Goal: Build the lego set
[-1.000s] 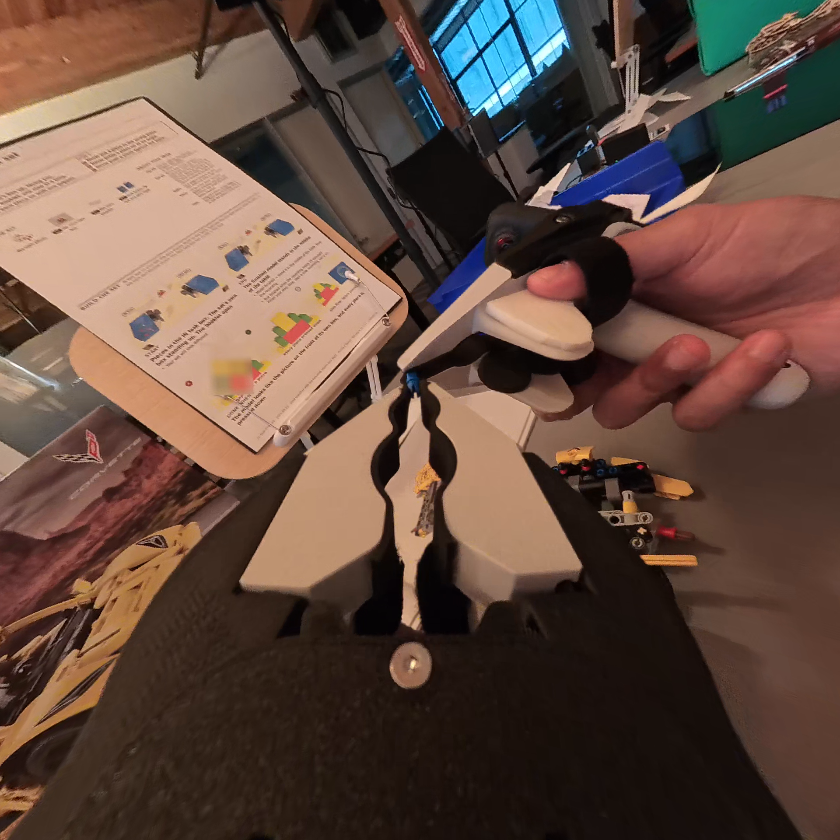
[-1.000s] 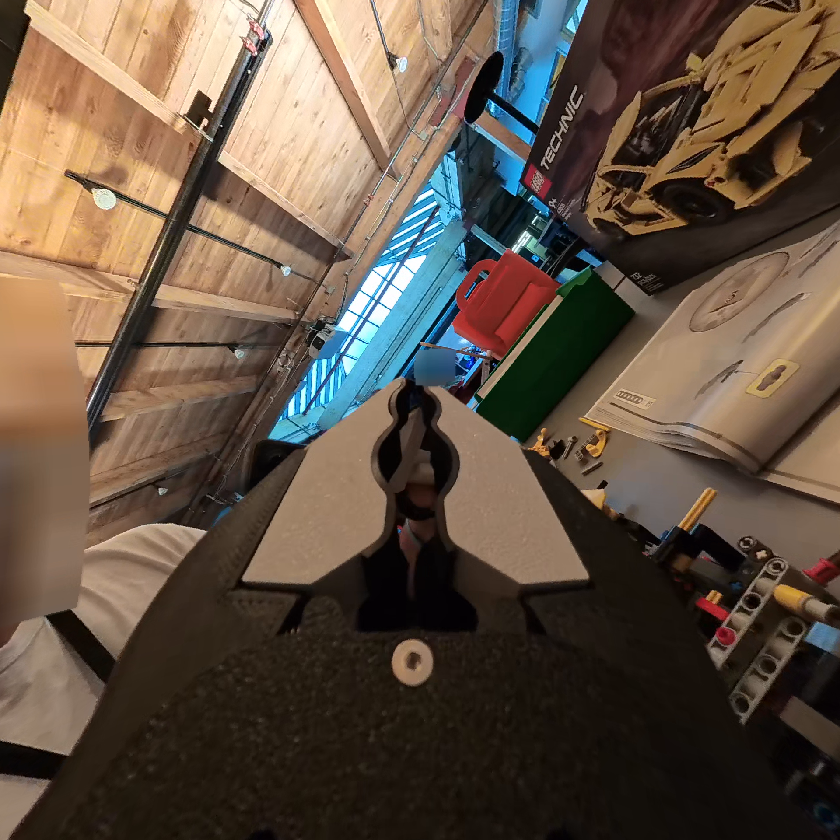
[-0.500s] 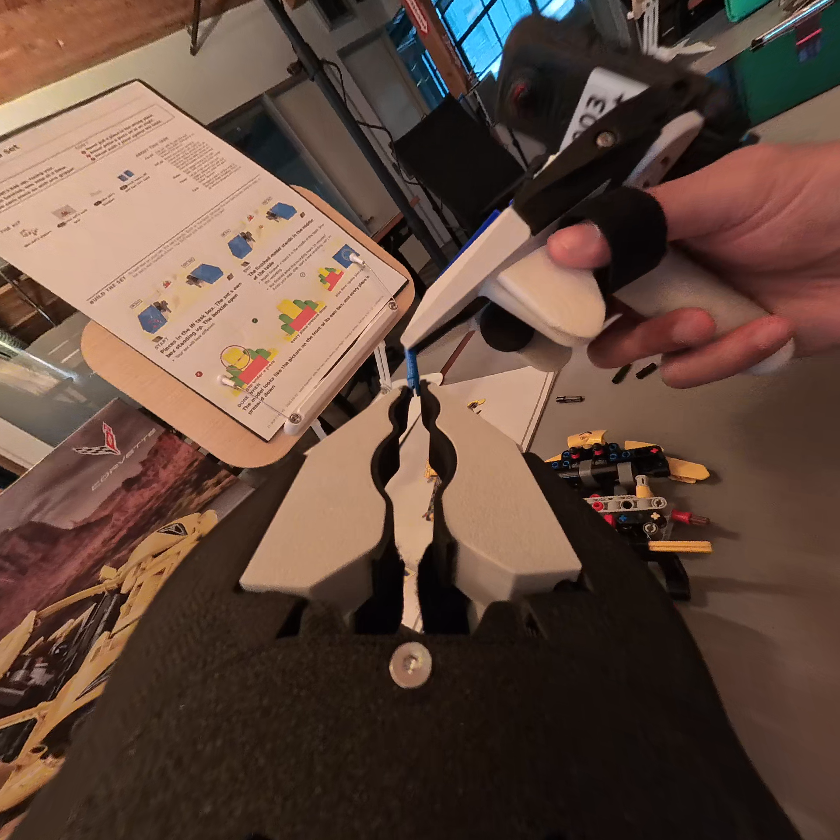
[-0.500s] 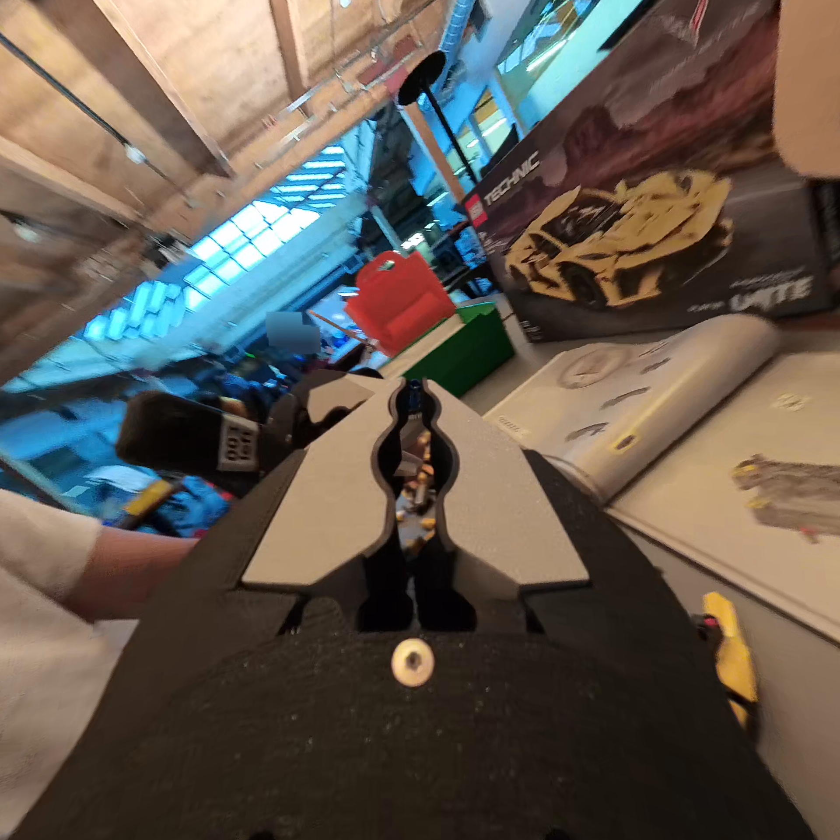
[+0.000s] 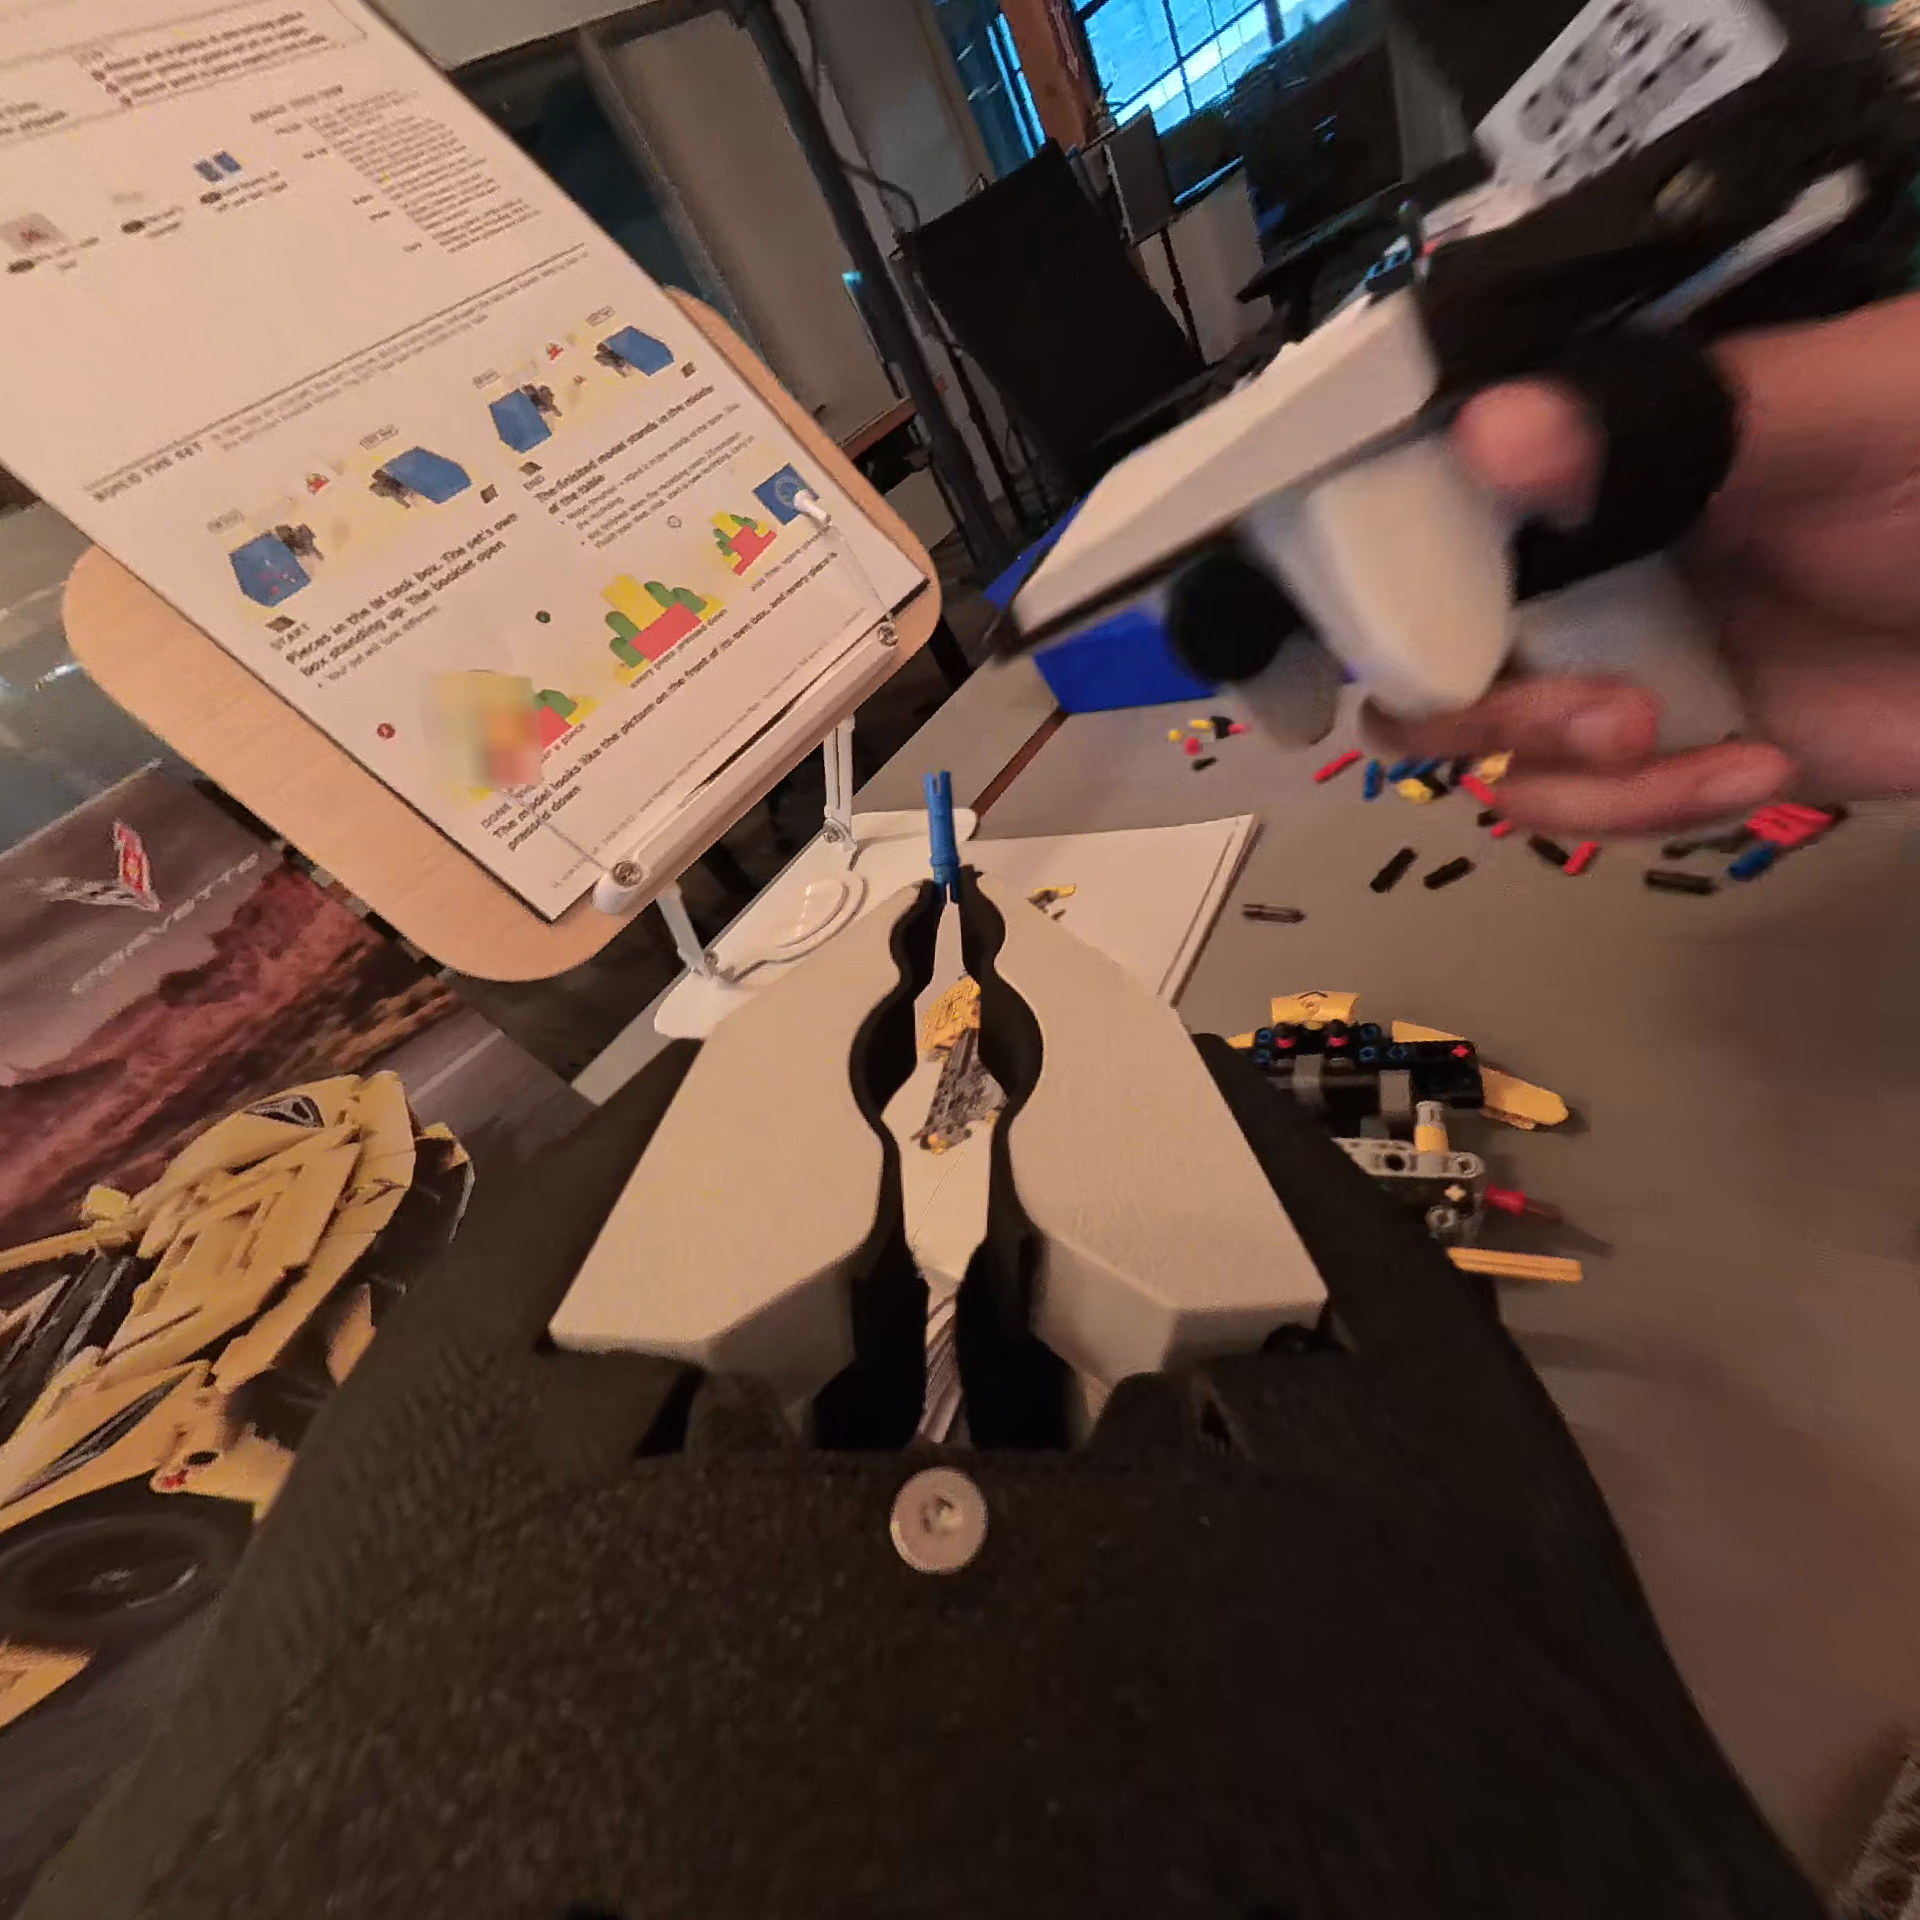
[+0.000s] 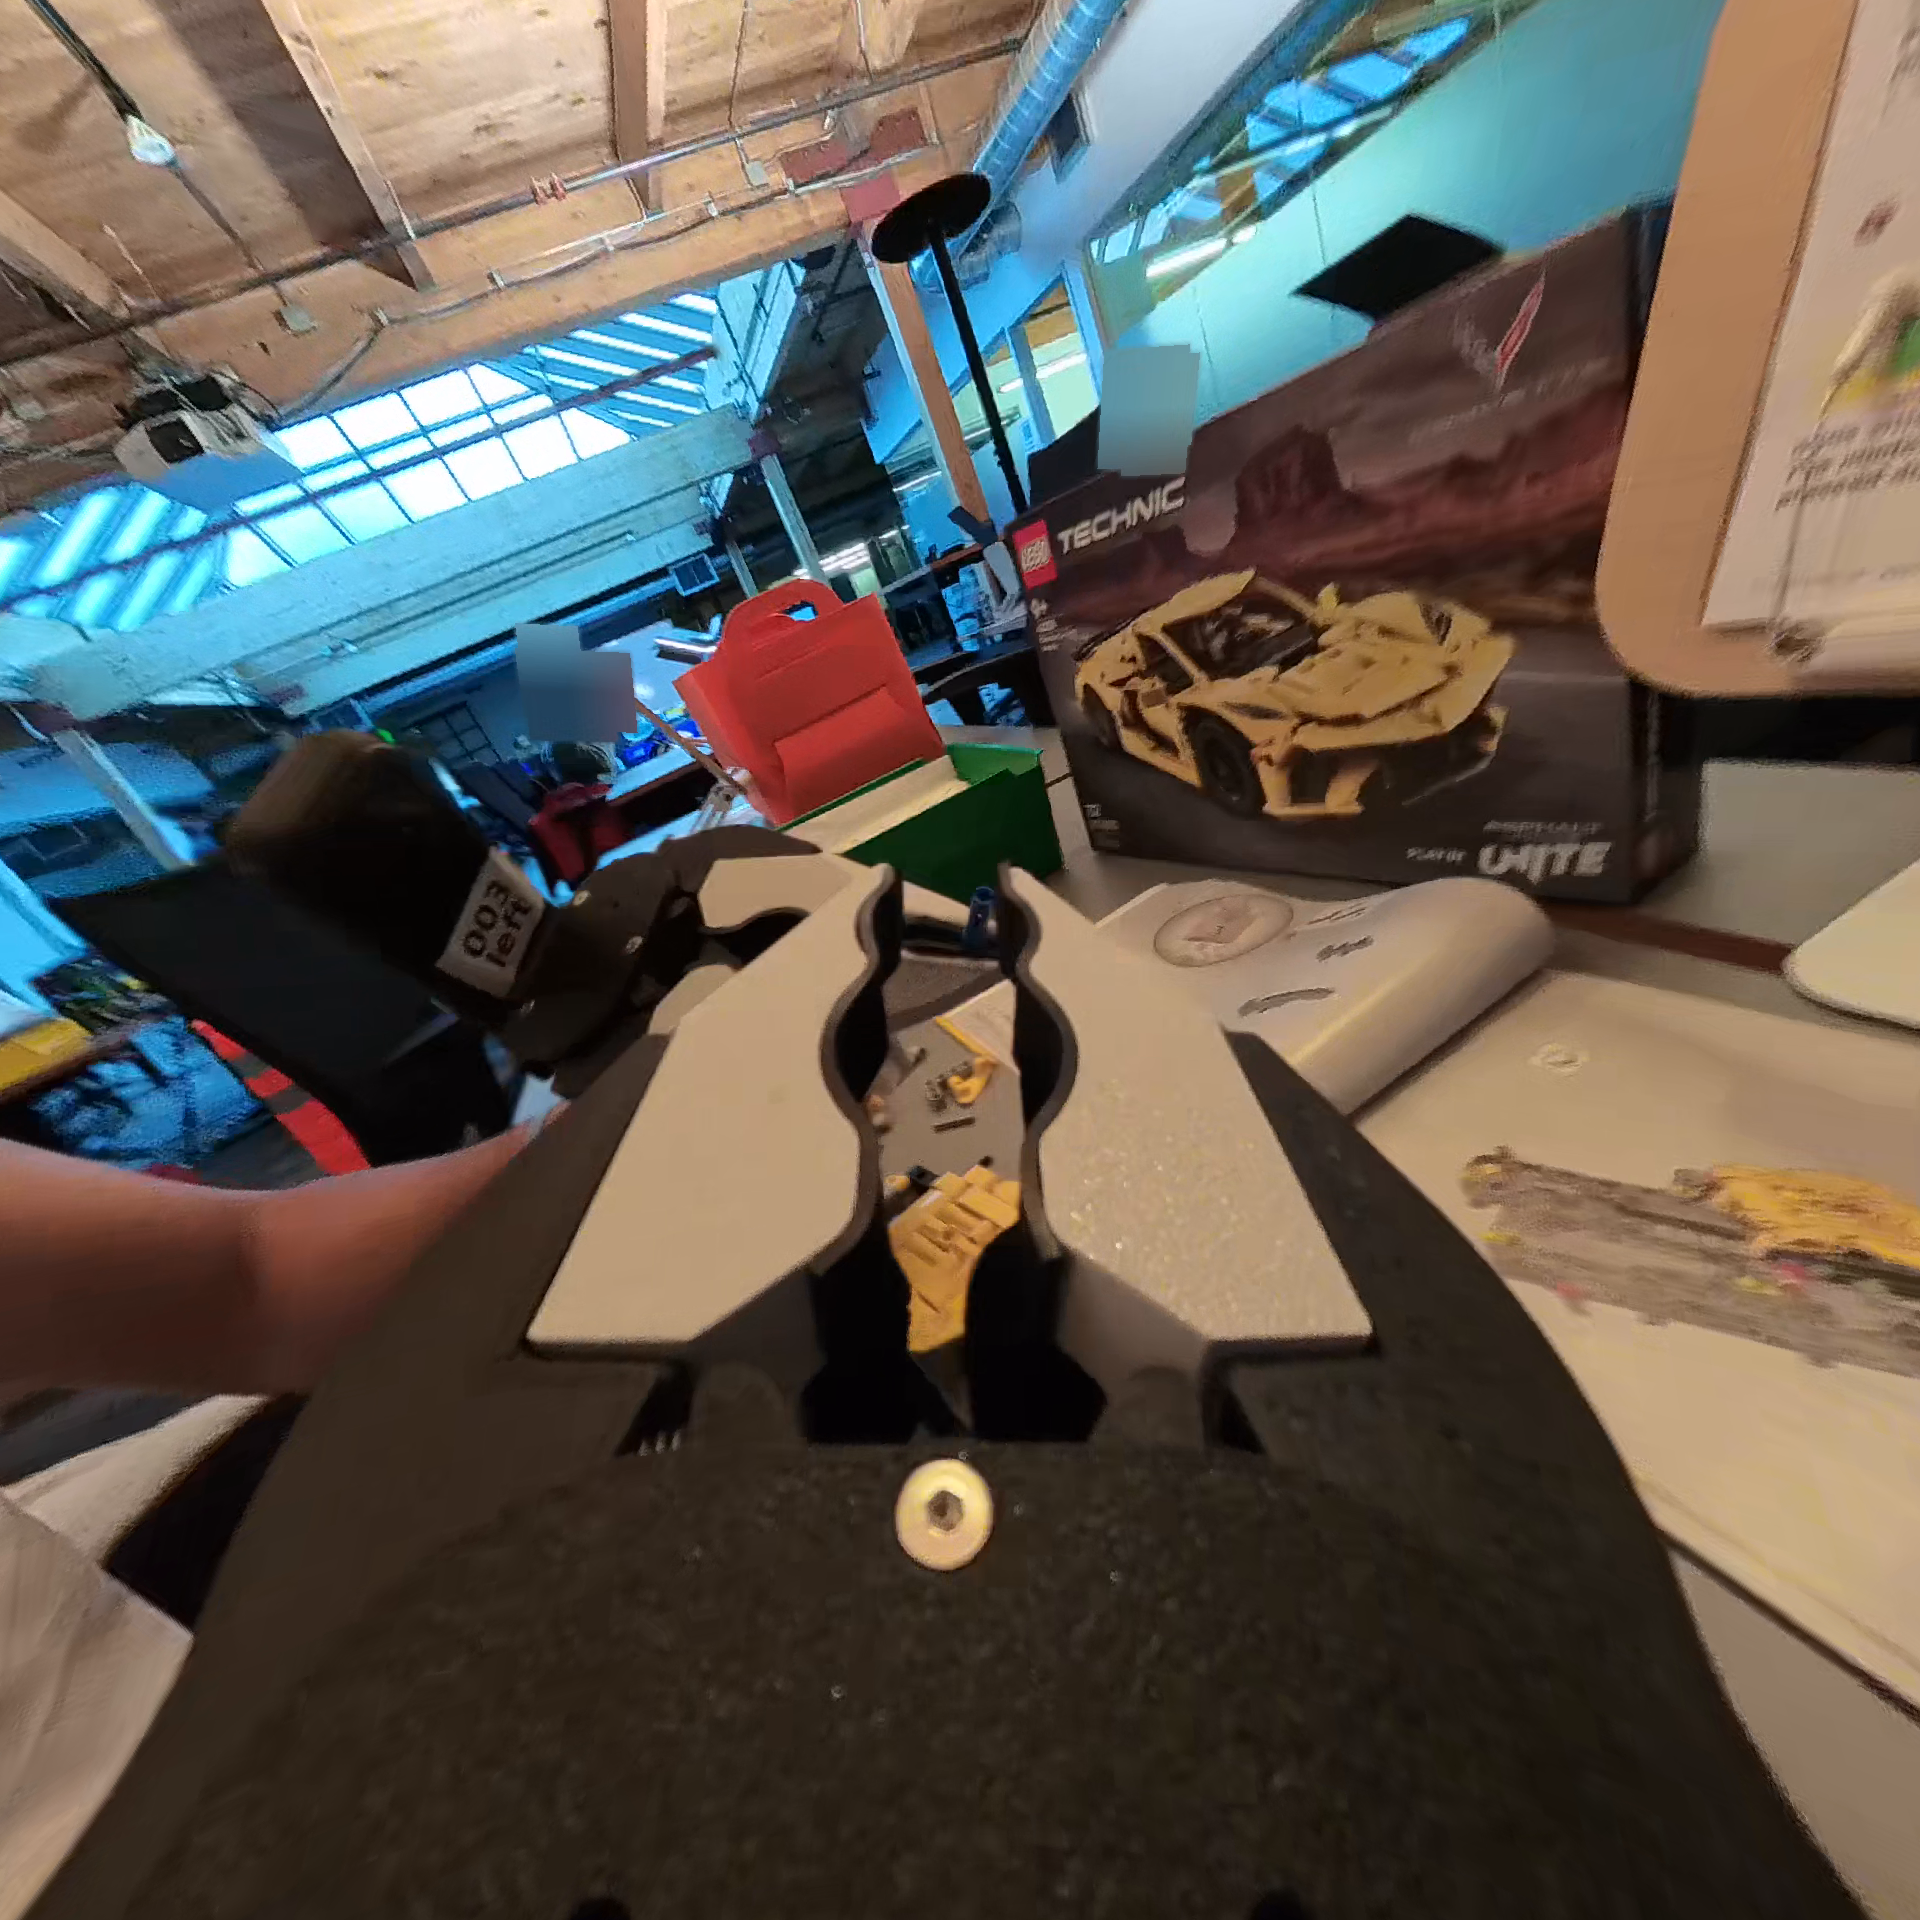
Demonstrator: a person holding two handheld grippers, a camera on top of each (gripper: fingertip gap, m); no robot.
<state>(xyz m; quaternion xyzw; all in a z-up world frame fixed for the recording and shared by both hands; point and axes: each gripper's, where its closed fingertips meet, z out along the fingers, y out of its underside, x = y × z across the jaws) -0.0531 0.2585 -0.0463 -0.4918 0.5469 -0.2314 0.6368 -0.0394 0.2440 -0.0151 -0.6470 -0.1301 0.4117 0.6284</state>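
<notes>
My left gripper (image 5: 943, 885) is shut on a small blue pin (image 5: 939, 826), which sticks up from its tips above the table. My right gripper (image 6: 945, 896) is open and empty, level with the blue pin (image 6: 977, 920), which shows just beyond the gap between its tips. In the left wrist view the right gripper (image 5: 1023, 623) is blurred in a hand at the upper right, apart from the pin. A part-built black and yellow lego assembly (image 5: 1382, 1081) lies on the grey table right of my left gripper.
Loose red, blue and black pieces (image 5: 1455, 790) are scattered at the back right. An instruction sheet on a wooden stand (image 5: 436, 499) leans at the left, above an open booklet (image 6: 1662, 1247). The set's box (image 6: 1351, 707) and a green bin (image 6: 966, 821) stand behind. Left tips to right tips: about 4 cm.
The right gripper has opened, let go of the blue pin and drawn back up and to the right. The left gripper still holds the pin and has swung down toward the table.
</notes>
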